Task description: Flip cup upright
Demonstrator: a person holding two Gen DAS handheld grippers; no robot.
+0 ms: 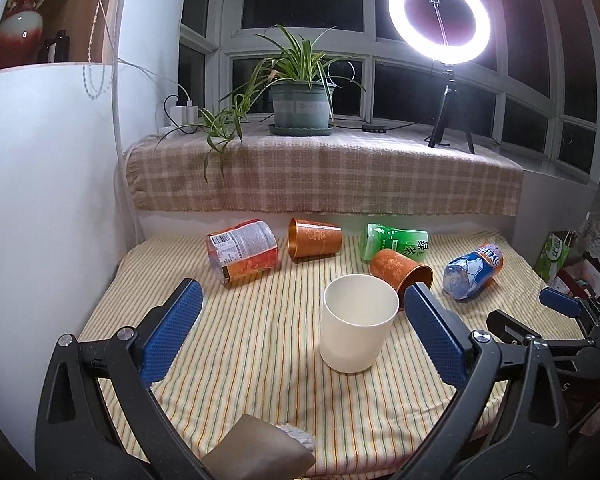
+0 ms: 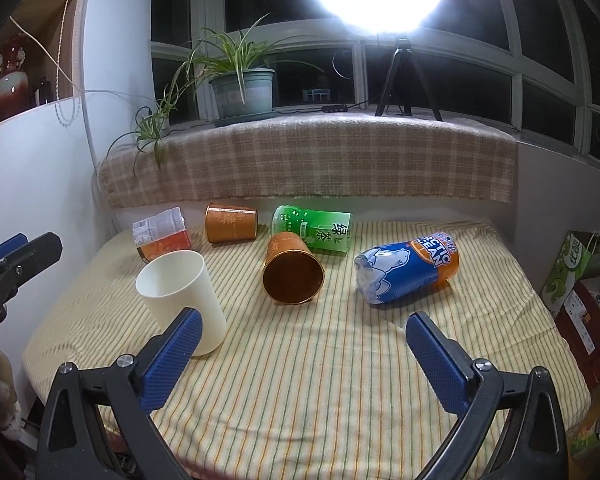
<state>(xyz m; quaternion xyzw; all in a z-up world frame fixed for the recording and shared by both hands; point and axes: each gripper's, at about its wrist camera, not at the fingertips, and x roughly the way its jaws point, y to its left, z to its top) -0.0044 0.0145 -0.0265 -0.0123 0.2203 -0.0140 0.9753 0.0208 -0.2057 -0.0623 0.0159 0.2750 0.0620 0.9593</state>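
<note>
While the white cup [image 1: 358, 322] already stands upright on the striped cloth [image 1: 260, 360], mouth up, two orange cups still lie on their sides: the near one [image 2: 293, 269] with its mouth toward the cameras, and the far one [image 2: 231, 223] by the back wall. The left gripper [image 1: 302, 332] hangs spread wide around the white cup, gripping nothing; its fingers look clear of the wall, though the right one sits just beside it. The right gripper [image 2: 304, 350] is likewise released and empty, low over the cloth, with the near orange cup ahead of it.

The near orange cup looks like the next to right. A good grasp would likely take its wall across the middle, then swing the mouth upward and set the base flat before letting go. The green bottle [image 2: 314, 234] lies touching or just behind it, and the blue bottle [image 2: 406, 270] is near on the right, so the approach should avoid nudging either.
</note>
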